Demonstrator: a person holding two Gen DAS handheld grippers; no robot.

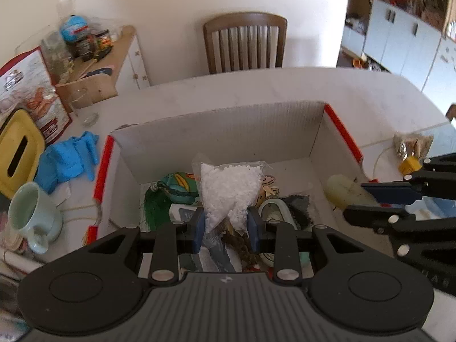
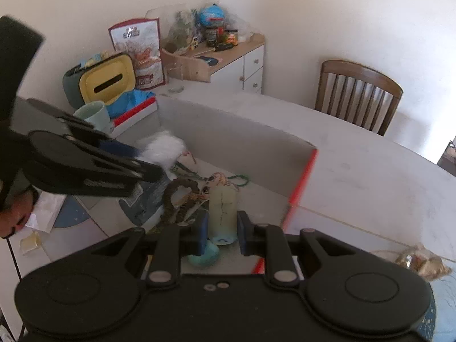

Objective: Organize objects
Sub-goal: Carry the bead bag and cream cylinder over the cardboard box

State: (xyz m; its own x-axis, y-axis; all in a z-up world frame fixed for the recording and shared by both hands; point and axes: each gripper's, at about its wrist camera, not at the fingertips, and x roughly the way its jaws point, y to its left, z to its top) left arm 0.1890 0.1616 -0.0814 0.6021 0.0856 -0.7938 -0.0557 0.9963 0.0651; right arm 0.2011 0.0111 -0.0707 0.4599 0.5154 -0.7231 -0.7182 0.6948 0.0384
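Over the box [image 1: 222, 131], left gripper [image 1: 226, 225] jaws grip the pellet bag [image 1: 228, 188], right gripper [image 2: 221, 235] jaws the candle [image 2: 222, 211] — both need lowering, then releasing.

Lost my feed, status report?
Left gripper shut on bag of white pellets. Right gripper shut on cream candle. Both over cardboard box, nothing blocking.
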